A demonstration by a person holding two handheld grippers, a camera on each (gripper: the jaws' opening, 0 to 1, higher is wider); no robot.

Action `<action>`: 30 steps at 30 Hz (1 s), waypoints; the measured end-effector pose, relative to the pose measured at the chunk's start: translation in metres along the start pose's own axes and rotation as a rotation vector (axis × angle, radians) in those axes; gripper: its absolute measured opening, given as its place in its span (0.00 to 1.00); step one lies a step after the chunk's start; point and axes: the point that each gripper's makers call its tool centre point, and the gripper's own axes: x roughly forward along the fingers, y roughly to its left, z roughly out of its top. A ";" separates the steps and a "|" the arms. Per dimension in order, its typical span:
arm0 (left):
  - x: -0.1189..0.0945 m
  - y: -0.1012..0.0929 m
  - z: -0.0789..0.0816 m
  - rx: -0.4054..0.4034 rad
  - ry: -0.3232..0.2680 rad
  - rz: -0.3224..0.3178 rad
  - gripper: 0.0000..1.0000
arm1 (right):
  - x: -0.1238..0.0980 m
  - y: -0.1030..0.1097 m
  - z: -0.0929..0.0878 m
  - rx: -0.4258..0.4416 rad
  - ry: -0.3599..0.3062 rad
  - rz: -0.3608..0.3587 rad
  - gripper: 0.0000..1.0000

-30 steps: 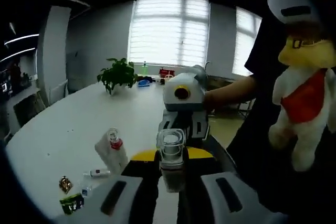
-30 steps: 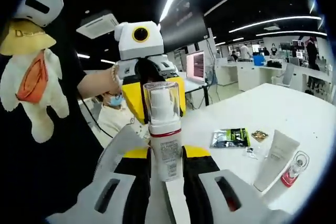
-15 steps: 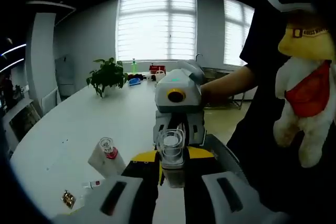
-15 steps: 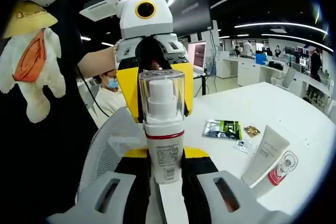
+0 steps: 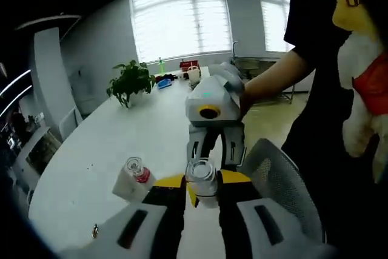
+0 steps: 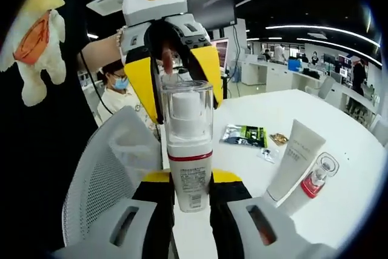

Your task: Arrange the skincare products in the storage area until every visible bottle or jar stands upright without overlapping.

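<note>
While the right gripper [image 6: 191,195] jaws pinch the pump bottle [image 6: 190,150] upright, the left gripper [image 6: 176,68] jaws spread around its cap; a tube [image 6: 290,161] lies on the desk [image 6: 339,210].

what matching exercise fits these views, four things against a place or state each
Things:
1. pump bottle
2. white tube
3. green sachet
4. potted plant

Places or states:
A. lies flat on the table
B. held upright in the right claw
C. stands far back on the table by the window
D. leans on the table beside a small red-collared bottle

Pairs: 1-B, 2-D, 3-A, 4-C
</note>
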 end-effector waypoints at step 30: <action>0.070 0.016 -0.091 -0.146 0.212 0.036 0.18 | 0.029 -0.033 -0.103 -0.025 0.184 0.024 0.22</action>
